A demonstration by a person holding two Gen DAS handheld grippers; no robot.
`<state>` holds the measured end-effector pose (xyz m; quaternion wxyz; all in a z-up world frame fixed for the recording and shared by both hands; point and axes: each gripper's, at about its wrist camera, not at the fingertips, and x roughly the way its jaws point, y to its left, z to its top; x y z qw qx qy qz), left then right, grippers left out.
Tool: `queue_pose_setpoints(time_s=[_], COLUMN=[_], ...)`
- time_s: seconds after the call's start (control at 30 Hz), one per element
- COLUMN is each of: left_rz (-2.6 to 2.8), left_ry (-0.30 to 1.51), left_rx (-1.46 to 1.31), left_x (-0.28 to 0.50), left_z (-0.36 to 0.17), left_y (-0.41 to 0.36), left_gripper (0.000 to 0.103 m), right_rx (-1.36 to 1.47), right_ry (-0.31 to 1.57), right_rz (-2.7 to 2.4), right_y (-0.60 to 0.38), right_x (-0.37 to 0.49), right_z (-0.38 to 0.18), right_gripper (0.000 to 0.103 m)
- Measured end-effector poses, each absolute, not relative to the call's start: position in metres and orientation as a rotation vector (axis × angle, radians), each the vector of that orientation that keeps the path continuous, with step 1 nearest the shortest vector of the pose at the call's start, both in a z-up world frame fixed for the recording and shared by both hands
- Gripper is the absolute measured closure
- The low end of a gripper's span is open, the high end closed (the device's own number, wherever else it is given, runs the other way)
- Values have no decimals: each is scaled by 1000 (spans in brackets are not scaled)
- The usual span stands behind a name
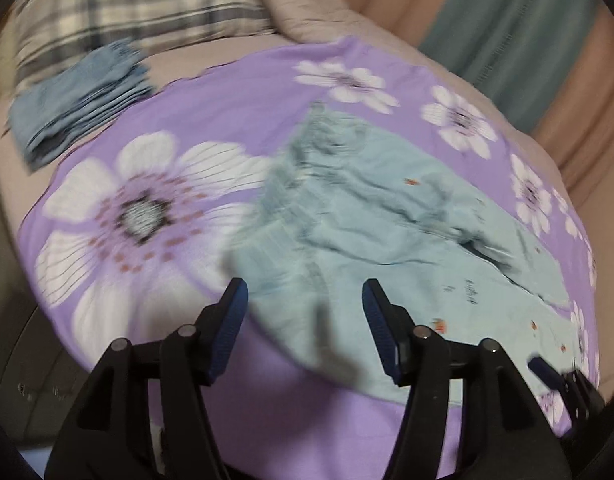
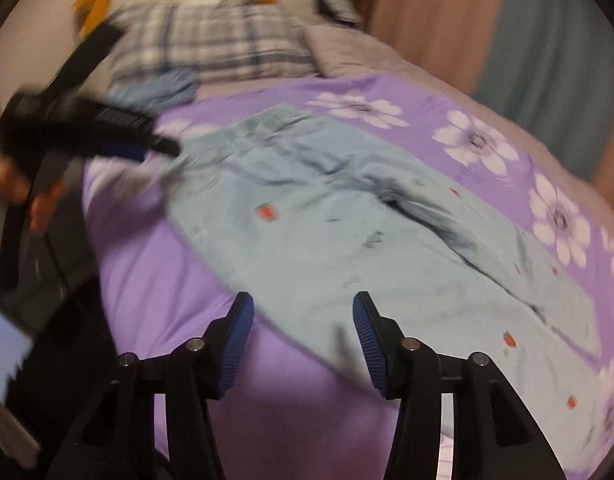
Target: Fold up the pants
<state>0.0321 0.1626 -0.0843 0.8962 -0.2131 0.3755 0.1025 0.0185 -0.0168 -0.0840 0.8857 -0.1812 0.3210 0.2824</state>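
Both jaws gape wide, holding nothing — left gripper (image 1: 305, 300) and right gripper (image 2: 301, 312) above the pale blue pants (image 2: 347, 240) on the purple sheet (image 2: 139, 280).

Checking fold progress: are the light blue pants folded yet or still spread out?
Spread out: the pants lie open, wrinkled, both legs visible side by side on the purple sheet.
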Motion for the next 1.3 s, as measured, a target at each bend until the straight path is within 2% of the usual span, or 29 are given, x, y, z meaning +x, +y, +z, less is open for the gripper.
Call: queue_pose_setpoints(time_s=[0.07, 0.27, 0.33, 0.43, 0.57, 0.67, 0.8, 1.1, 1.3], left_rz=[162, 72, 65, 6, -63, -64, -26, 98, 136], left_ry=[792, 923, 874, 865, 882, 852, 782, 740, 783], left_rx=[-348, -172, -56, 22, -64, -103, -144, -234, -269], left_x=[49, 72, 63, 49, 36, 39, 68, 151, 199], left_z=[-86, -129, -134, -135, -126, -109, -83, -70, -76], left_y=[139, 98, 87, 81, 101, 110, 132, 199, 227], left_gripper=[37, 37, 35, 29, 28, 25, 23, 23, 23], right_rx=[-320, -203, -205, -239, -205, -159, -109, -196, -299], right_ry=[704, 846, 897, 872, 908, 942, 873, 765, 806], right_rz=[539, 390, 371, 413, 455, 413, 424, 459, 538], right_y=[-23, -46, -54, -67, -98, -118, -133, -99, -64], right_x=[35, 74, 71, 53, 50, 54, 65, 173, 251], right_z=[-86, -115, -130, -131, -128, -119, -96, -65, -70], right_gripper=[52, 52, 52, 49, 38, 38, 38, 38, 38])
